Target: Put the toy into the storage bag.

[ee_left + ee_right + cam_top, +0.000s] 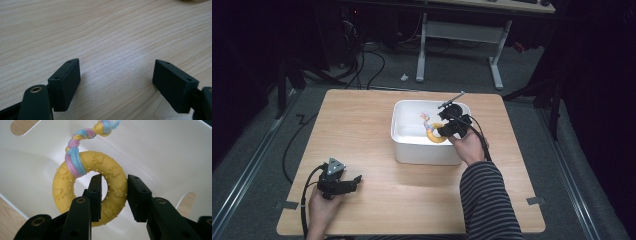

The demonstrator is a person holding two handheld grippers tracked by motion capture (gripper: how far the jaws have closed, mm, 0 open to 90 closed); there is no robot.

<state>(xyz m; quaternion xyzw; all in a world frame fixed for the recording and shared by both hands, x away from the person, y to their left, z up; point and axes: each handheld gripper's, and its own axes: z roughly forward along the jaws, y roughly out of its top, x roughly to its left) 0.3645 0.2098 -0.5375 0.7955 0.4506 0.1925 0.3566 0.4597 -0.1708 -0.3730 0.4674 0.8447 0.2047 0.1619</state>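
— Gripping noted at the right gripper (113, 195): its jaws were clenched on the yellow ring toy (75, 192), one jaw through the hole, one outside.

— Where was the toy held?

— Inside the white bin (412, 145), mid-table; a pastel braided rope (85, 137) was seen knotted to the ring.

— And the left gripper (116, 85)?

— Jaws were spread wide — released, nothing between them, low over the wooden table (100, 30) near its front left corner.

Table (107, 32): pale matt wood, fine grain. Bin (160, 147) on it: smooth white plastic. Ring (113, 182) inside: yellow rubbery, embossed pawprints, braided cloth rope (75, 157).
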